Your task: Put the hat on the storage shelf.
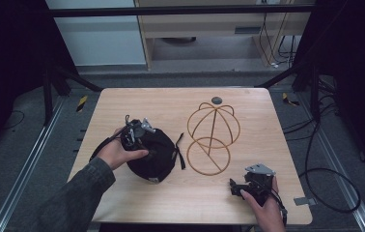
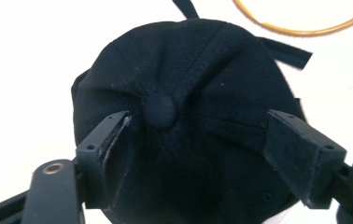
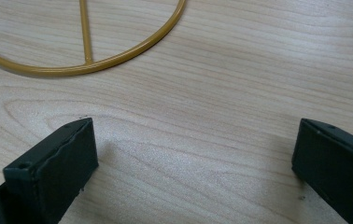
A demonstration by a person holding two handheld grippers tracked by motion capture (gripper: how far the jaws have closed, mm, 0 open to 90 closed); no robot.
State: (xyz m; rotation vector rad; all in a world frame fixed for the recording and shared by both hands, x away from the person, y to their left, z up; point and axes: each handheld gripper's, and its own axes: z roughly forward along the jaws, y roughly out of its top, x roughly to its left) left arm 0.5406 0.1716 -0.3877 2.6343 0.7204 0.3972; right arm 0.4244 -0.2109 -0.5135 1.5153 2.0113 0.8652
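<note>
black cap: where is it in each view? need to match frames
High view: the black cap lies left of centre on the table, under the left gripper.
Left gripper view: cap in the middle, between the jaws.
Right gripper view: not in it.
Shared landmark: the gold wire frame beside the cap.

hidden: left tool (image 1: 139, 137) tips behind hand over black cap (image 1: 154, 154) | cut off: wire stand (image 3: 83, 51) ring at right gripper view's top edge; cap's lower rim at left gripper view's bottom edge | overexposed: counter (image 2: 20, 70) in left gripper view
</note>
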